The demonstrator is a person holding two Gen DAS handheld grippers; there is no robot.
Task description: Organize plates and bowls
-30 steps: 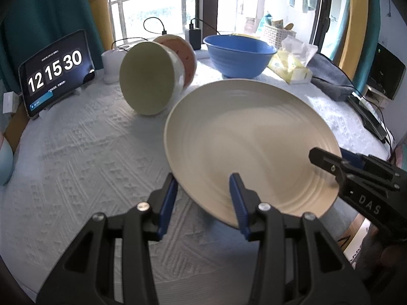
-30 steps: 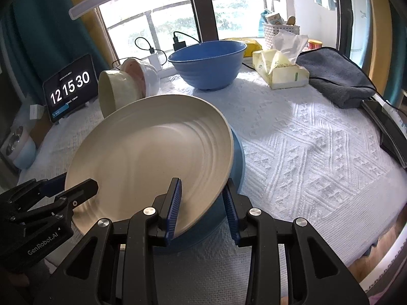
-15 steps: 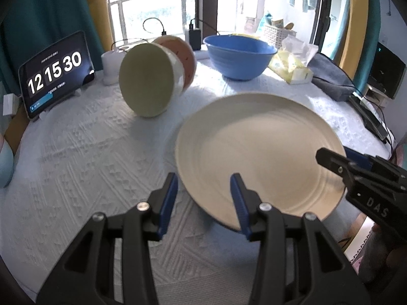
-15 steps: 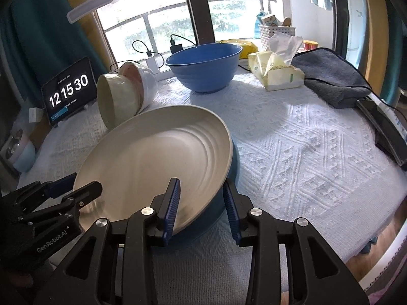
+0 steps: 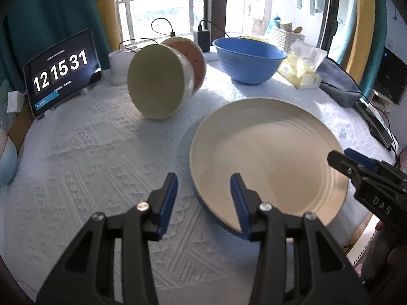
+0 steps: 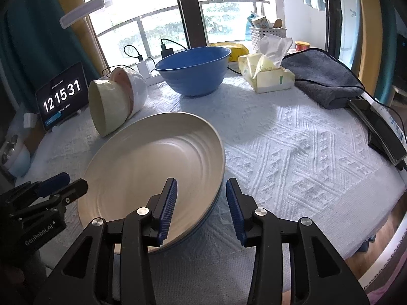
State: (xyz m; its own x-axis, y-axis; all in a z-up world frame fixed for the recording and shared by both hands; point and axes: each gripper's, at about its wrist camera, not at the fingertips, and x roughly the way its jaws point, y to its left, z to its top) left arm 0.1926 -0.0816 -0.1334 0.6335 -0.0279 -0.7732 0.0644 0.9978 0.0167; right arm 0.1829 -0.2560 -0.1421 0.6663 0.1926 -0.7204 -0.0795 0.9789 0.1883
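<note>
Left wrist view, left to right. One tablet clock [image 5: 62, 72] reading 12 15 31, propped at the table's far left edge. One white charger block [image 5: 119, 64] behind it, near the window. Two small bowls lying on their sides, nested: one cream bowl [image 5: 157, 81] in front, one pink bowl [image 5: 195, 58] behind, touching. One big blue bowl [image 5: 248, 59] upright at the far edge. One tissue box [image 5: 302, 72] just right of it, then one grey towel [image 5: 338, 86].

One cream plate [image 5: 267, 160], seated on a blue plate [image 5: 213, 216] of which only a rim sliver shows; two plates counted. The stack lies on the white tablecloth [image 5: 89, 165], near side, right of centre.

Left gripper [image 5: 203, 198]: jaws spread wide, nothing between them; its right finger [image 5: 239, 203] overlaps the plate's near rim in view, contact not determinable. Right gripper [image 6: 201, 203]: jaws spread, straddling the plate's right rim without pinching it. In the left view its tips [image 5: 348, 162] sit over the plate's right edge.

Right wrist view: the cream plate [image 6: 152, 175] looks slightly tilted on the blue one.
</note>
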